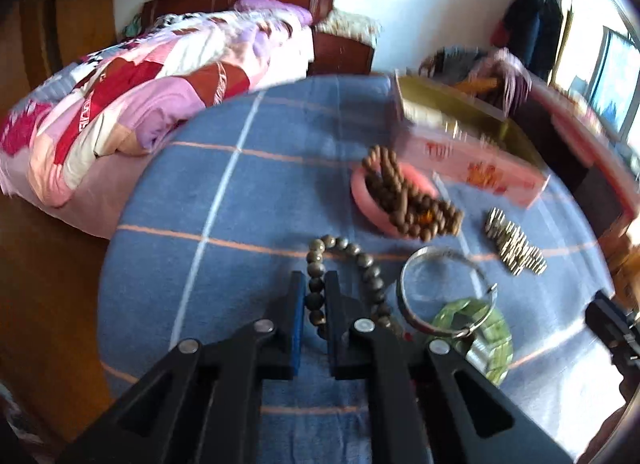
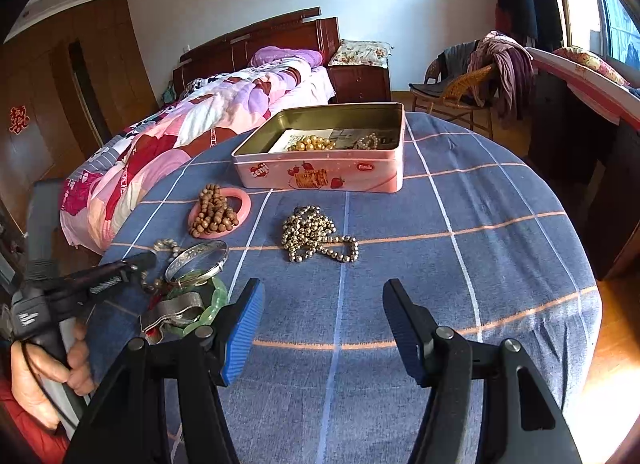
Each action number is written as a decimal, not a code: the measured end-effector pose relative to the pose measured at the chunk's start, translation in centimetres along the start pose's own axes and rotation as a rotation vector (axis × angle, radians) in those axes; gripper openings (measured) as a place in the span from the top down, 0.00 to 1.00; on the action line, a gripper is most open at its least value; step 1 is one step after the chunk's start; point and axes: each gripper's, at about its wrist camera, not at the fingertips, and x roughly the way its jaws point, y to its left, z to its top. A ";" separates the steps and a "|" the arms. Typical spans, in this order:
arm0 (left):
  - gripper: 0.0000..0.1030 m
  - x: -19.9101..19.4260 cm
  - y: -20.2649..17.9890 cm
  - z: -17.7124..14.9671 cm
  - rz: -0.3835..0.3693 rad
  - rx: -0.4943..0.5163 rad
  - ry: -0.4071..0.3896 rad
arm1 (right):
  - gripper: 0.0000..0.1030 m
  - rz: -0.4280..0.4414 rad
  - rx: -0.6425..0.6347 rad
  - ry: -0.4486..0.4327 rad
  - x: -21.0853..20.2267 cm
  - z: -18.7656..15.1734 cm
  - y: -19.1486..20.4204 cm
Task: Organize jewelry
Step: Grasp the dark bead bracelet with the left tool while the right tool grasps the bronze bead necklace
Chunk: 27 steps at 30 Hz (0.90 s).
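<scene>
Dark metallic beads sit pinched between the pads of the left gripper: its jaws are clamped on one side of the grey bead bracelet, which lies on the blue checked tablecloth beside a silver bangle and green bracelet. The pickup looks made; next comes a lift and a carry to the pink tin, clearing its rim. The right gripper hangs apart and empty over bare cloth. The table edge lies close on the left.
</scene>
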 end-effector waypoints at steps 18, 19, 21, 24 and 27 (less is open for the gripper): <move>0.90 -8.0 -0.9 2.9 -0.168 0.013 -0.267 | 0.40 -0.054 -0.118 0.200 10.3 4.9 2.7; 0.90 -8.0 -1.0 2.9 -0.168 0.016 -0.266 | 0.42 -0.073 -0.126 0.214 10.8 4.8 2.7; 0.90 -7.9 -1.3 2.9 -0.158 0.028 -0.261 | 0.56 -0.097 -0.158 0.200 10.5 4.8 3.3; 0.90 -7.1 -1.4 2.8 -0.150 0.030 -0.235 | 0.86 -0.077 -0.138 0.193 10.2 4.8 2.7; 0.90 -7.2 -1.7 2.4 -0.161 0.032 -0.229 | 0.88 -0.024 -0.067 0.198 9.5 4.8 1.2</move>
